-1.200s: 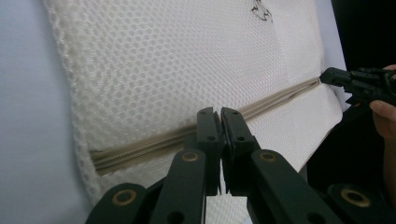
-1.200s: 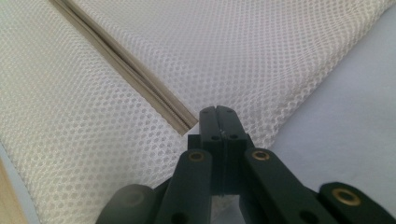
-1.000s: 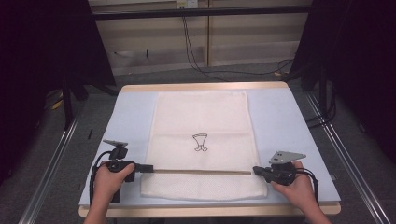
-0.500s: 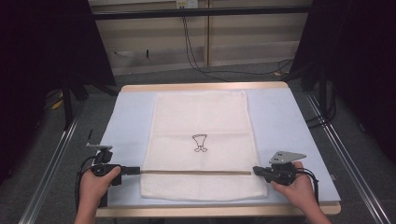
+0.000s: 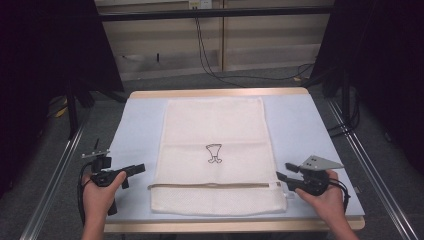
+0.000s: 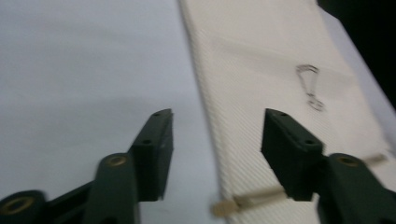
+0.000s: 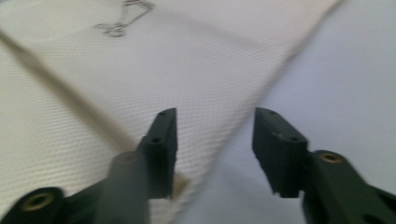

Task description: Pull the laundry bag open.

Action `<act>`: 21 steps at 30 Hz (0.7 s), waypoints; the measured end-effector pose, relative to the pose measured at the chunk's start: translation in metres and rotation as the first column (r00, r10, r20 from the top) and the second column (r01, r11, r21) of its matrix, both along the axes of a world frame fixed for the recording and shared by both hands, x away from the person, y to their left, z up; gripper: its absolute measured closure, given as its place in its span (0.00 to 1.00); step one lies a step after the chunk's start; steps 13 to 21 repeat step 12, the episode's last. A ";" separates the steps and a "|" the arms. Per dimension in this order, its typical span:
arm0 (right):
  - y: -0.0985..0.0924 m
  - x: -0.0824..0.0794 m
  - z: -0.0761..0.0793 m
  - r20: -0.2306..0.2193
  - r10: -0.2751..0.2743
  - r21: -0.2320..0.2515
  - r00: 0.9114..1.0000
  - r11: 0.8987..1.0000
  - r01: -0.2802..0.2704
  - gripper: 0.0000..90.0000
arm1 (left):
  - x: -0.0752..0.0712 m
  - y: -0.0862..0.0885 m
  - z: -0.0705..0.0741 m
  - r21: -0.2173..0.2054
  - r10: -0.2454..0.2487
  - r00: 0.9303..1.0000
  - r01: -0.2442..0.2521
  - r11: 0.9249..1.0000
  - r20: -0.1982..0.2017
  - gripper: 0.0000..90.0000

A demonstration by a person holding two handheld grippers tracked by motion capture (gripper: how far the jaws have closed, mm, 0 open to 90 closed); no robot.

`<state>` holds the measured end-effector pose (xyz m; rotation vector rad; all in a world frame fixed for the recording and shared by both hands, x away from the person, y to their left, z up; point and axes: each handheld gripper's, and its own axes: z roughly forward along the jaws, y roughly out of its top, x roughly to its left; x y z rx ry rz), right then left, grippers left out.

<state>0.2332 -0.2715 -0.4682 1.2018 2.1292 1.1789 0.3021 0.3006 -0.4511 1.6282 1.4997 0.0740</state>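
black left hand-held gripper (image 5: 131,170), dark-green screwed jaws, grey plate, trailing cable

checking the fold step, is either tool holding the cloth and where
Nothing is held. The left tool and right tool have just opened, jaws apart, off the cloth.

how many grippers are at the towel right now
2: the left gripper off the towel's left edge, the right gripper at its near right corner. Both have just opened, gripping nothing.
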 end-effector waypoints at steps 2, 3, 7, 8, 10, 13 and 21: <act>-0.011 0.003 0.001 0.032 -0.073 -0.012 0.997 0.997 0.073 0.37 | 0.002 0.000 -0.004 0.111 0.008 0.996 -0.018 0.994 0.093 0.36; -0.017 0.005 -0.001 0.038 -0.099 -0.015 0.994 0.995 0.099 0.35 | 0.003 -0.001 -0.006 0.149 0.017 0.994 -0.034 0.988 0.112 0.33; -0.032 0.006 -0.008 0.006 -0.160 -0.050 0.987 0.986 0.160 0.31 | 0.006 -0.004 -0.009 0.228 -0.007 0.992 -0.022 0.973 0.126 0.30; -0.034 0.006 -0.009 -0.001 -0.163 -0.049 0.987 0.985 0.163 0.31 | 0.007 -0.004 -0.010 0.238 -0.008 0.990 -0.025 0.971 0.138 0.29; -0.036 0.006 -0.009 -0.010 -0.175 -0.045 0.984 0.984 0.175 0.31 | 0.009 -0.005 -0.012 0.245 -0.022 0.988 -0.017 0.969 0.153 0.27; -0.037 0.007 -0.009 -0.006 -0.171 -0.047 0.985 0.984 0.170 0.30 | 0.010 -0.005 -0.013 0.250 -0.021 0.988 -0.018 0.968 0.152 0.25; -0.037 0.007 -0.009 -0.006 -0.171 -0.047 0.985 0.984 0.170 0.30 | 0.010 -0.005 -0.013 0.250 -0.021 0.988 -0.018 0.968 0.152 0.25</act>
